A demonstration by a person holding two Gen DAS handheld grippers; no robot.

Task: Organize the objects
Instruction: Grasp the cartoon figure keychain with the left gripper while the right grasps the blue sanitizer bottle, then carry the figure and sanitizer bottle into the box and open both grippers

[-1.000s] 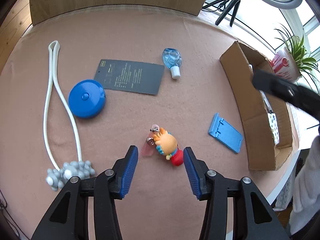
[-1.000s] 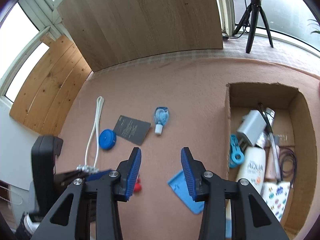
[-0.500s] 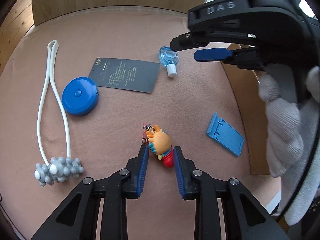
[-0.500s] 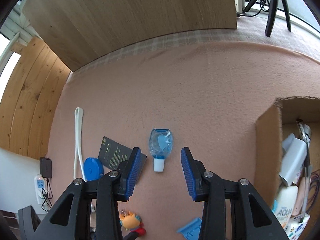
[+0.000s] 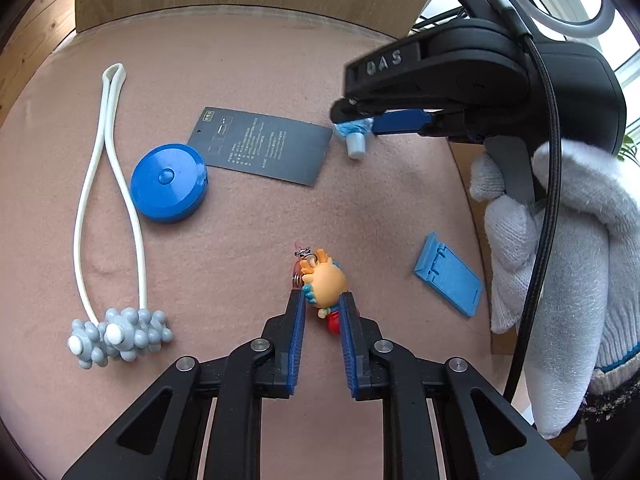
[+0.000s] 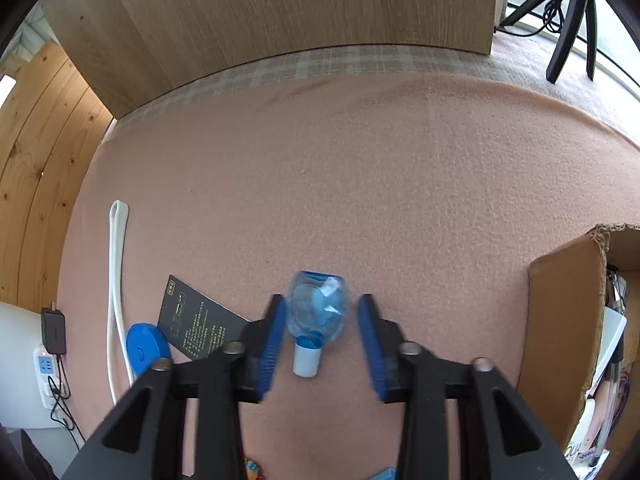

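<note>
Bench (image 5: pixel 248 64): pink felt cover. Cardboard box (image 6: pixel 564 320): at the right edge. Right tool (image 6: pixel 322 334): jaws apart, straddling the blue sanitizer bottle (image 6: pixel 318 314) lying flat beside the dark card (image 5: pixel 262 145). Left tool (image 5: pixel 322 312): clenched on the orange figurine keychain (image 5: pixel 322 282), mid-bench.

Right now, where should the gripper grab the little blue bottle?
Grip the small blue bottle across its wide flat body, coming straight down from above. It lies flat with its white cap towards the right gripper, whose open fingers already straddle its sides.
</note>
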